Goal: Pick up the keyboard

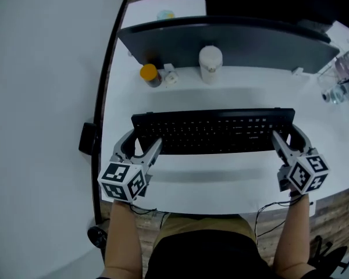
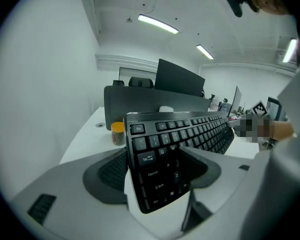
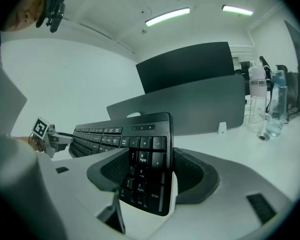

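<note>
My head camera looks steeply down at the keyboard (image 1: 213, 131); cameras on my left gripper (image 1: 143, 142) and right gripper (image 1: 288, 138) face inward, close at its ends.

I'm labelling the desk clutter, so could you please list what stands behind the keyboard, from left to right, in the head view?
Behind the keyboard: orange-lidded jar → small white object → white container → clear bottles.

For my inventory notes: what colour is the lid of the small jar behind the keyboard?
Orange-yellow lid; head view shows it best.
</note>
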Available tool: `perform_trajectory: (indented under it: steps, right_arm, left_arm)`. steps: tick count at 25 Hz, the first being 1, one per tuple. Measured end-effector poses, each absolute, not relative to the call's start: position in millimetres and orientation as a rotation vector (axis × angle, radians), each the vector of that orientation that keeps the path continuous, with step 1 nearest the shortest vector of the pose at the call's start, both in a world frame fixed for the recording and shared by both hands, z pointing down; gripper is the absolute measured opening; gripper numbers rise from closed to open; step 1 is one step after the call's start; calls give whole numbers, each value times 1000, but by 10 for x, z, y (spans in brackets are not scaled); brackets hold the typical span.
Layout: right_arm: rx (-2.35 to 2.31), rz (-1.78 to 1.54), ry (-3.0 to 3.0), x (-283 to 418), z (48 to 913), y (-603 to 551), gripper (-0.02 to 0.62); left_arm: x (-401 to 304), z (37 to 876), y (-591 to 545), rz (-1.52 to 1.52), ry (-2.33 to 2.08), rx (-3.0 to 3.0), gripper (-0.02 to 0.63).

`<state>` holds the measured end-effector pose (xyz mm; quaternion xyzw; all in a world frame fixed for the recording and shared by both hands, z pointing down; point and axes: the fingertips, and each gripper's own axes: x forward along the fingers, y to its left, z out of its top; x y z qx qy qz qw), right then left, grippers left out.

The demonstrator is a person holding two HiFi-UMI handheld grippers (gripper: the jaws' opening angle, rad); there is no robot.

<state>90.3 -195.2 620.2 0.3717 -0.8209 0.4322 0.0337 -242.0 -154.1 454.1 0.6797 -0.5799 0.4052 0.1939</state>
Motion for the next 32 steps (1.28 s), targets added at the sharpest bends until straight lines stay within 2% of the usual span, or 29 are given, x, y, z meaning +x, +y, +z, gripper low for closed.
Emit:
perform_trajectory:
  steps: [15, 26, 32]
  right_arm:
    - [1384, 1021, -2780, 1214, 4979, -2124, 286]
    - [1543, 802, -2835, 1326, 4555, -2015, 287]
    - [1604, 684, -2906, 1316, 4622, -1994, 287]
  left_arm:
    - [-2132, 3333, -1703, 1019, -1786, 2244, 321]
    - [-2102, 3064, -1708, 902, -1814, 2419, 320]
    - [-2078, 3088, -1706, 861, -1866, 2528, 321]
